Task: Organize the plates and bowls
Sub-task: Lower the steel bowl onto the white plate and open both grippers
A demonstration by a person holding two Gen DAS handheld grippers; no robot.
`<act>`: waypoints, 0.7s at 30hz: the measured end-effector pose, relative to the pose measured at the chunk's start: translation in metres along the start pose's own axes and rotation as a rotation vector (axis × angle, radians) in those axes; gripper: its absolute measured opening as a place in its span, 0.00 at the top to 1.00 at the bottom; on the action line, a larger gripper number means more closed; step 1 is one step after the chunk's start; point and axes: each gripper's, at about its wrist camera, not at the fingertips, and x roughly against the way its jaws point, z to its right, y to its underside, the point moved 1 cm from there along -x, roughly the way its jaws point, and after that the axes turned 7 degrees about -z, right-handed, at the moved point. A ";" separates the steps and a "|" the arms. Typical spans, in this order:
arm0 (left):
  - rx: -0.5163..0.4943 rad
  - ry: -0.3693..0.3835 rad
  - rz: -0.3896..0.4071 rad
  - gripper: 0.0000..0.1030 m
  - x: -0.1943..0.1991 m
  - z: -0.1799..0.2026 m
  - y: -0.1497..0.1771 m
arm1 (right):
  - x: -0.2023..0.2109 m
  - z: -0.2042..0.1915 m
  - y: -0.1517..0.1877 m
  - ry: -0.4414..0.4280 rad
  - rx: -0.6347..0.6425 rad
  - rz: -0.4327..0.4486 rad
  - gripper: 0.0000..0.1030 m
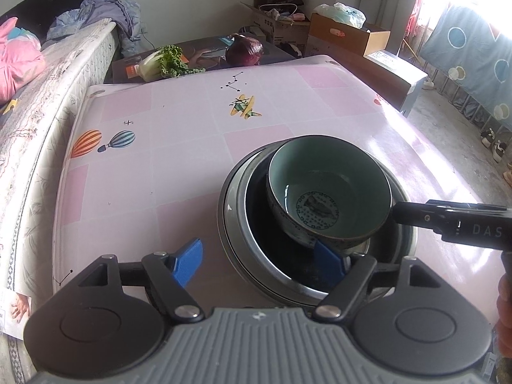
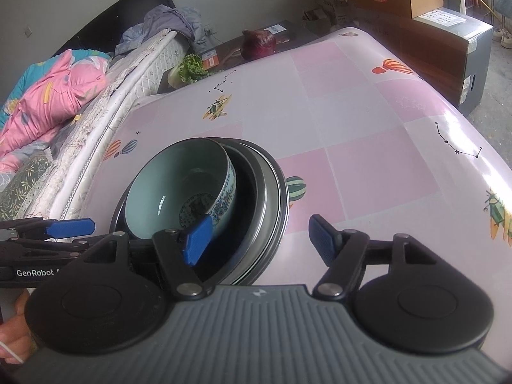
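Note:
A pale green bowl (image 1: 326,179) (image 2: 179,185) with a blue pattern leans tilted inside a stack of dark, steel-rimmed dishes (image 1: 230,224) (image 2: 272,198) on the pink tablecloth (image 1: 192,166) (image 2: 352,128). My left gripper (image 1: 259,262) is open: its right pad lies by the bowl's near wall inside the stack, and its left pad is over bare cloth. My right gripper (image 2: 260,241) is open too, its left pad close to the bowl's patterned side and its right pad over the cloth. One of the right gripper's fingers (image 1: 416,216) reaches the bowl's rim from the right.
A lettuce (image 1: 166,62) and a dark red cabbage (image 1: 244,49) lie on a low box beyond the table's far edge. A bed with pink bedding (image 1: 19,57) runs along the left. Cardboard boxes (image 1: 345,32) stand at the back right.

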 end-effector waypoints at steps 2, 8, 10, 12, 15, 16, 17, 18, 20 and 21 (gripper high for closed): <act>0.002 -0.003 -0.003 0.24 -0.001 0.000 0.001 | 0.001 0.002 0.001 -0.003 -0.008 0.003 0.35; 0.015 -0.002 -0.018 0.24 -0.006 -0.002 0.003 | -0.001 0.013 0.002 -0.035 -0.069 -0.003 0.35; 0.016 0.004 -0.019 0.24 -0.007 -0.002 0.005 | -0.003 0.015 0.004 -0.045 -0.086 -0.008 0.35; 0.018 0.019 -0.022 0.24 -0.009 -0.002 0.006 | -0.005 0.017 0.007 -0.058 -0.099 -0.015 0.35; 0.021 0.056 -0.027 0.25 -0.012 0.000 0.010 | -0.010 0.020 0.012 -0.085 -0.131 -0.026 0.35; 0.021 0.070 -0.031 0.26 -0.013 0.001 0.011 | -0.012 0.021 0.014 -0.094 -0.145 -0.027 0.35; 0.023 0.080 -0.033 0.28 -0.013 0.001 0.012 | -0.013 0.022 0.016 -0.102 -0.159 -0.030 0.35; 0.026 0.095 -0.036 0.29 -0.014 0.002 0.013 | -0.015 0.023 0.017 -0.111 -0.172 -0.034 0.35; 0.034 0.113 -0.043 0.31 -0.017 0.001 0.016 | -0.019 0.025 0.021 -0.137 -0.204 -0.043 0.36; 0.043 0.119 -0.044 0.31 -0.018 0.000 0.017 | -0.022 0.027 0.024 -0.150 -0.220 -0.049 0.36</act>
